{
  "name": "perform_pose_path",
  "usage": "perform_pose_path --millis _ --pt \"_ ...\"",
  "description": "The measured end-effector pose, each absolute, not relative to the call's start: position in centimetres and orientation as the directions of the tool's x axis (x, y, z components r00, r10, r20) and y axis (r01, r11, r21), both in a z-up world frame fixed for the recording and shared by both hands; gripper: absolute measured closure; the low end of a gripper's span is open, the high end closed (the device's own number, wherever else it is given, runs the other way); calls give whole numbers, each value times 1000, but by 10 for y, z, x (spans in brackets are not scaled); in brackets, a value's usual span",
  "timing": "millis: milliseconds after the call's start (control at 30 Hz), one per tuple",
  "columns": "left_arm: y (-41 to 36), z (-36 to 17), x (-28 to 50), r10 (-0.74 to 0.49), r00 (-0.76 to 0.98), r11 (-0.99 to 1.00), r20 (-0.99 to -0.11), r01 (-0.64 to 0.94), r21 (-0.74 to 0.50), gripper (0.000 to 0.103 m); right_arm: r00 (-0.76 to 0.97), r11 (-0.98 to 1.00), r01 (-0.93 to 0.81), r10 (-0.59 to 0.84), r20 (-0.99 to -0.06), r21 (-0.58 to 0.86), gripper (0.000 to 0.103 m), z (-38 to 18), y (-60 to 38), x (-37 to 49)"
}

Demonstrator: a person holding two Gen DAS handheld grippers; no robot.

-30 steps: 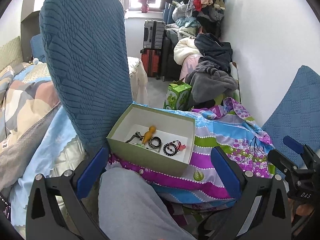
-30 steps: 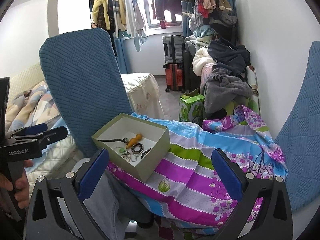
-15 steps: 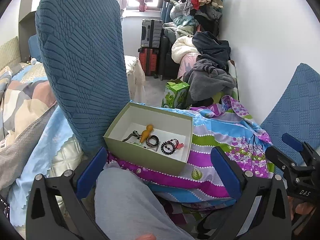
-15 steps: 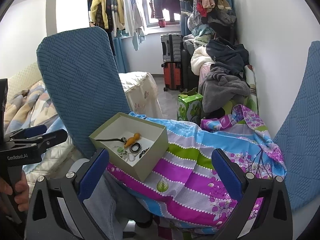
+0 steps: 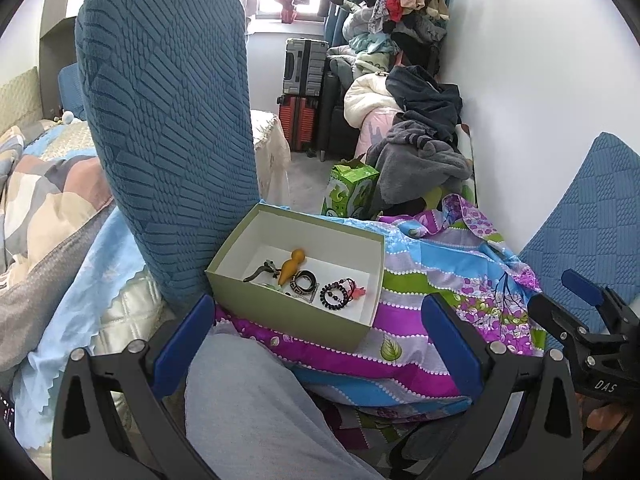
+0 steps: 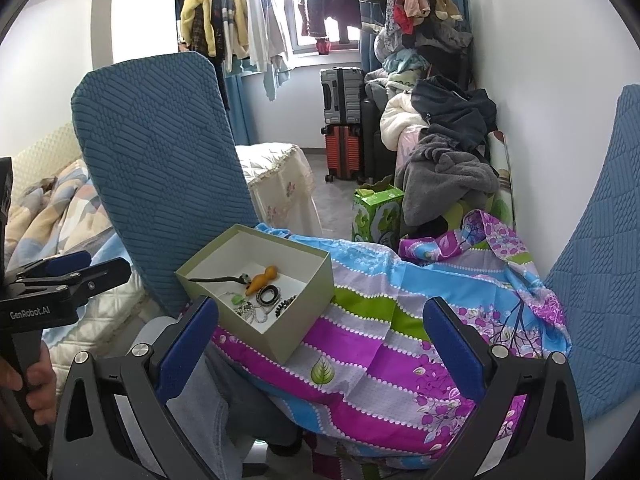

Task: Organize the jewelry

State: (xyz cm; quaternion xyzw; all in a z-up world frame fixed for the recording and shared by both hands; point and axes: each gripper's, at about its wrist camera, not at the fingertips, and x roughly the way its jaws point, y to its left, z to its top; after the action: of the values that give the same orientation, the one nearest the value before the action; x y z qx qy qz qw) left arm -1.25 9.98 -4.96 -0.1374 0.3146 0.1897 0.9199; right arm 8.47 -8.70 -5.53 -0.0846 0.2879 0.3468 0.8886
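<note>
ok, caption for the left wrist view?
Open left gripper faces a green box of jewelry on a striped floral cloth.

I read "DAS" in white on the right gripper (image 5: 576,304) body, lower right of left-wrist frame, "GenRobot.AI" on the left gripper (image 6: 86,268) body, left edge of right-wrist frame

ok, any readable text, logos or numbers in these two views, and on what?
"DAS": on the right gripper body, seen in the left wrist view.
"GenRobot.AI": on the left gripper body, seen in the right wrist view.
Green carton on the floor: printed pattern only, no words legible.
Open box of jewelry: no print visible.
</note>
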Motion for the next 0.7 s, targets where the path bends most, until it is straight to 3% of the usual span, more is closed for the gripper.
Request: perform_pose_path --millis 700 --pt "99 -49 -12 263 720 888 -642 -442 -131 0 589 749 -661 557 -585 48 0 -63 -86 86"
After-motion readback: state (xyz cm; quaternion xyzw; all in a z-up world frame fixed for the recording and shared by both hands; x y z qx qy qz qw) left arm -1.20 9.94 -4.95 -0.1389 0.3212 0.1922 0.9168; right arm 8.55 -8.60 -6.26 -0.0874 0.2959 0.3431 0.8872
